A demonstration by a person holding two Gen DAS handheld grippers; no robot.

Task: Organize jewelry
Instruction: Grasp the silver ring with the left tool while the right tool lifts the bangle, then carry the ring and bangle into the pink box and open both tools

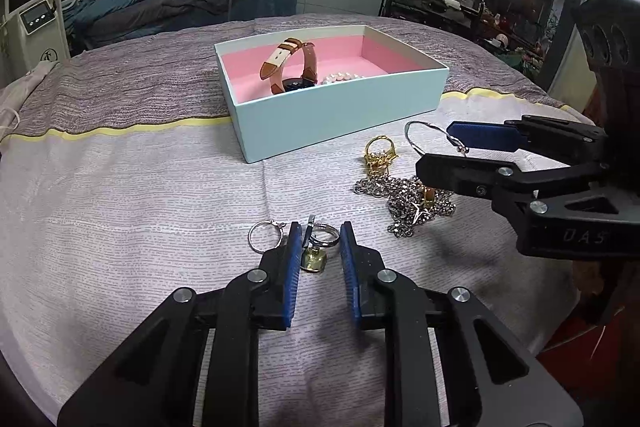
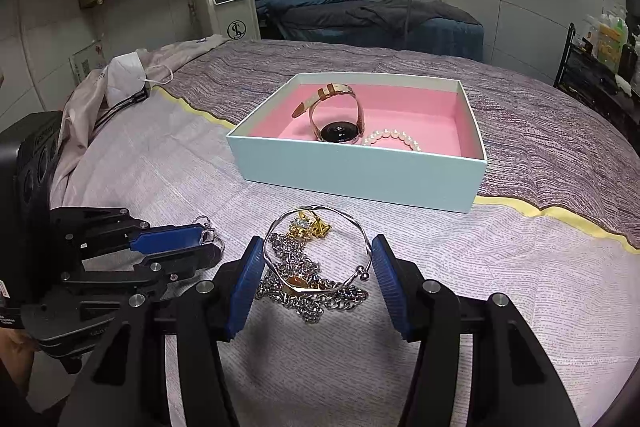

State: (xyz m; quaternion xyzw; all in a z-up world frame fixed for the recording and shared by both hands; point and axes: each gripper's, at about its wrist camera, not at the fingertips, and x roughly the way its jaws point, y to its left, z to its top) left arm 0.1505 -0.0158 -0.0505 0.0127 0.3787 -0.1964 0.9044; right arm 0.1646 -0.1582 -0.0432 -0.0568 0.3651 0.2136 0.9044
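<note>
Your left claw is almost closed, with a silver ring and a small yellow tag sitting between its blue pads; you can't tell if the pads squeeze them. Your right claw is about half open around a silver bangle lying on a chain pile. The blue box behind already holds a watch and a pearl bracelet.

I'm looking at my left gripper: matte black linkage arms, silver round pivot screws, ribbed blue pads on both fingers. My right gripper matches it, and in the left view its black body carries raised "DAS" lettering.
</note>
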